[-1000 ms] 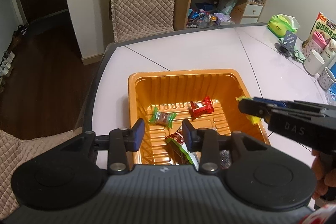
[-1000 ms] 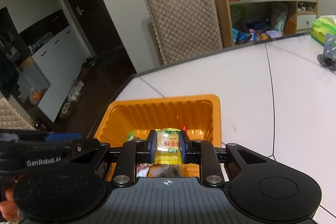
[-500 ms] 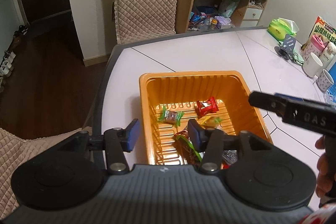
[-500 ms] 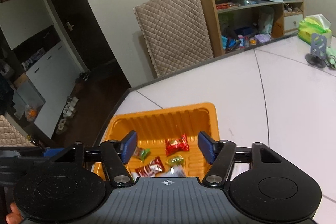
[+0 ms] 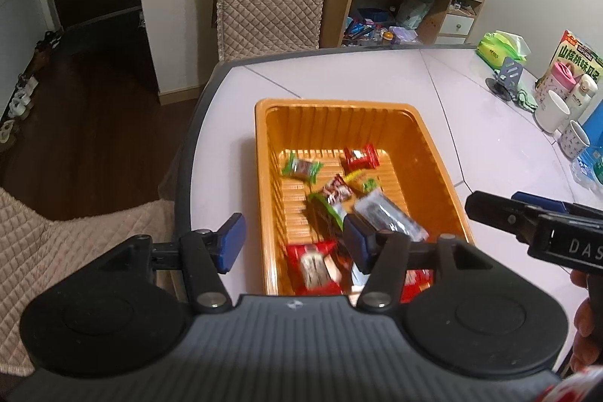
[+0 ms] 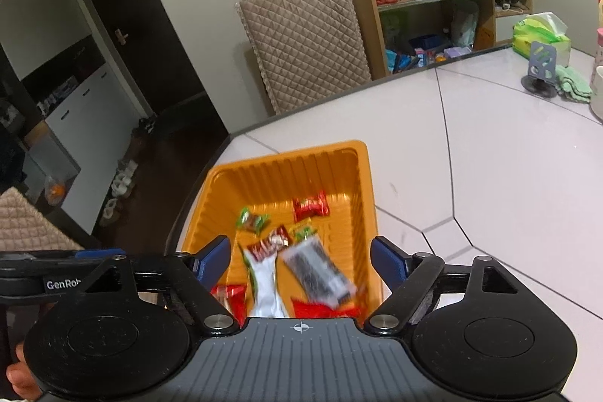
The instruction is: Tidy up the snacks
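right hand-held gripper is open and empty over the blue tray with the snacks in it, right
Not quite: the tray is orange, not blue. The right wrist view shows the right hand-held gripper open and empty above it, with wrapped snacks lying inside. The only blue there is the pads on the gripper's fingers.

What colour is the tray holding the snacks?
Orange, with ribbed walls. The tray shows best in the left wrist view.

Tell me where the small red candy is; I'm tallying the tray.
In both wrist views the small red candy lies at the far end of the orange tray, right of the green-wrapped candy.
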{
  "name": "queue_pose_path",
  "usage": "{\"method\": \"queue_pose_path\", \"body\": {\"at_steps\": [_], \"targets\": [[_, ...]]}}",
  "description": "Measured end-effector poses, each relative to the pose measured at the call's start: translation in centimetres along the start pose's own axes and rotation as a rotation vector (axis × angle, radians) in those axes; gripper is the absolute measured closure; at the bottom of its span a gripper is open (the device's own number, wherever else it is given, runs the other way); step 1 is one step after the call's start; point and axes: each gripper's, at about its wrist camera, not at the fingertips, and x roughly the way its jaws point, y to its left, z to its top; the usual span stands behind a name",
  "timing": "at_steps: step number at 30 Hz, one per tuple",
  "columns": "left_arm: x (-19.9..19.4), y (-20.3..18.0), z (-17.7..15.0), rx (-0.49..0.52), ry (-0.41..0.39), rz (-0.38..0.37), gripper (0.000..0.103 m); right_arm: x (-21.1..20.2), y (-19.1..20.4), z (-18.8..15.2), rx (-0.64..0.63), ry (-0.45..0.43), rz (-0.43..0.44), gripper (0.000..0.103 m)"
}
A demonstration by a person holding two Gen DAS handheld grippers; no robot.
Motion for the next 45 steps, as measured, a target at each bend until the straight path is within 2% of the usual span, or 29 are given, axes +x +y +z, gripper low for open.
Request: {"method": "queue_pose_path", "body": {"at_steps": [4,7,17,34,45], "targets": [[-2.0,-0.9,-1.7,-0.003,0.006,0.007,0.047,-2.1,-0.4,-1.4,-0.005,0.010,0.012,0.022],[-3.4,-1.8,-3.1,-0.008,0.009,0.010,0.043,-3.6,-0.9,-2.3,-0.010,0.029,0.015,0.022],[-7.5,-5.6,-7.8,-0.025,0.000,0.010,0.042,-8.5,-2.6,-6.1,-0.052,0.070,0.028,0.022],[-11.7,-13.5,-15.0,-0.013,0.029,-0.001,0.041,-16.5,-7.6,-11.9,-0.059,0.123,0.017,0.022],[-13.5,-16.9,-17.8,0.009,0.028,-0.014,0.041,-20.3,-9.9,-14.2,-0.047,0.114,-0.001,0.022]]}}
